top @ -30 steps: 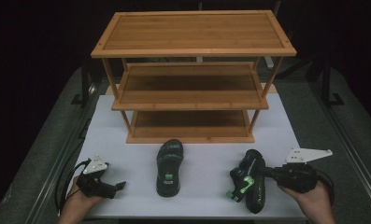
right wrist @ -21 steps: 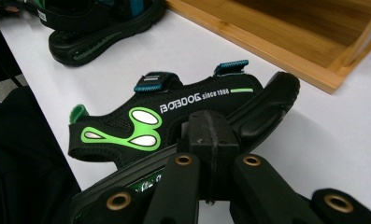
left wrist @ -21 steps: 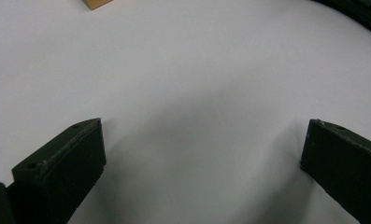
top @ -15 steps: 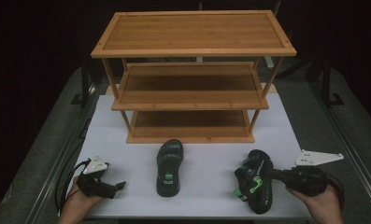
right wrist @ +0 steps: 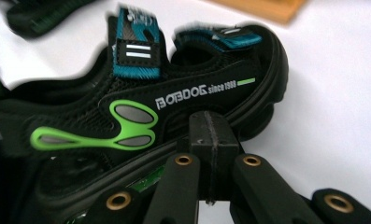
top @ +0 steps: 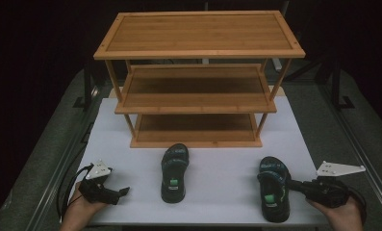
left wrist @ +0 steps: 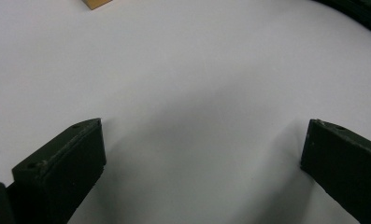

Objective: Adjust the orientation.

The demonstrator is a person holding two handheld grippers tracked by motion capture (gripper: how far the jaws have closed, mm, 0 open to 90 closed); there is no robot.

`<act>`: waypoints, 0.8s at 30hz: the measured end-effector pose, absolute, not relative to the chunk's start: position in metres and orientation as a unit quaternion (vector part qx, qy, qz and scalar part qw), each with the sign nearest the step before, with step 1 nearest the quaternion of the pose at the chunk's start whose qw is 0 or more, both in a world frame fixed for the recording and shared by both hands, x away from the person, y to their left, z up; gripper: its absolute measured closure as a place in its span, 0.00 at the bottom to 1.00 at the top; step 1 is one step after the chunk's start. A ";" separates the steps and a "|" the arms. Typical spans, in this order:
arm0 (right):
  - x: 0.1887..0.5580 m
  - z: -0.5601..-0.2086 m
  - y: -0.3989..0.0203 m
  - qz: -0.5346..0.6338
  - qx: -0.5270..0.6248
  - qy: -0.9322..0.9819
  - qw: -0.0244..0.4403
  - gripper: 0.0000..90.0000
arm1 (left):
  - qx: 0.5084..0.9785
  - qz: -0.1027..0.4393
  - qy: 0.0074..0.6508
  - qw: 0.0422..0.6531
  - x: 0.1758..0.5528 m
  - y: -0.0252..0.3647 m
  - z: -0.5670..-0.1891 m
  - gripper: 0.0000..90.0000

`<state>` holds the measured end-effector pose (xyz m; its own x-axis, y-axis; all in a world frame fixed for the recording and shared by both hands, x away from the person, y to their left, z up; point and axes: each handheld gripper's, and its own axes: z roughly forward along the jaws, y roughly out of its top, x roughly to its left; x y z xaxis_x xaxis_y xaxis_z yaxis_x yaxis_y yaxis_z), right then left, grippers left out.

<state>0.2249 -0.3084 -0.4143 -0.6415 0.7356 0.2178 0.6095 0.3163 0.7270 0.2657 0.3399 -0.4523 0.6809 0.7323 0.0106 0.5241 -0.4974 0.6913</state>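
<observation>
The right sandal (top: 273, 188) lay on the white table (top: 217, 192) in front of the bamboo rack (top: 198, 77), off its right front corner — a black shoe with teal straps, a lime-green loop on its side and white lettering. The right gripper (top: 298, 185) touched its outer side, jaws pressed together with nothing between them. The left sandal (top: 173, 172) lay before the rack's middle. Off the rack's left front corner the left gripper (top: 122, 191) rested — jaws spread, empty.
</observation>
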 end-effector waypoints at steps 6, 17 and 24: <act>0.231 -0.432 -0.313 0.400 0.430 0.807 0.061 1.00 | 0.851 0.153 0.369 0.340 0.266 0.340 -0.452 0.00; 0.230 -0.415 -0.332 0.428 0.444 0.784 0.075 0.87 | 0.851 0.153 0.369 0.340 0.266 0.340 -0.452 0.00; 0.228 -0.384 -0.319 0.477 0.392 0.784 0.064 0.75 | 0.851 0.153 0.369 0.340 0.266 0.340 -0.452 0.00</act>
<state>0.2276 -0.3191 -0.3837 -0.6841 0.6757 0.2746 0.5544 0.2370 0.7978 0.2656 0.3399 -0.4523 0.6806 0.7326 0.0106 0.5243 -0.4970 0.6914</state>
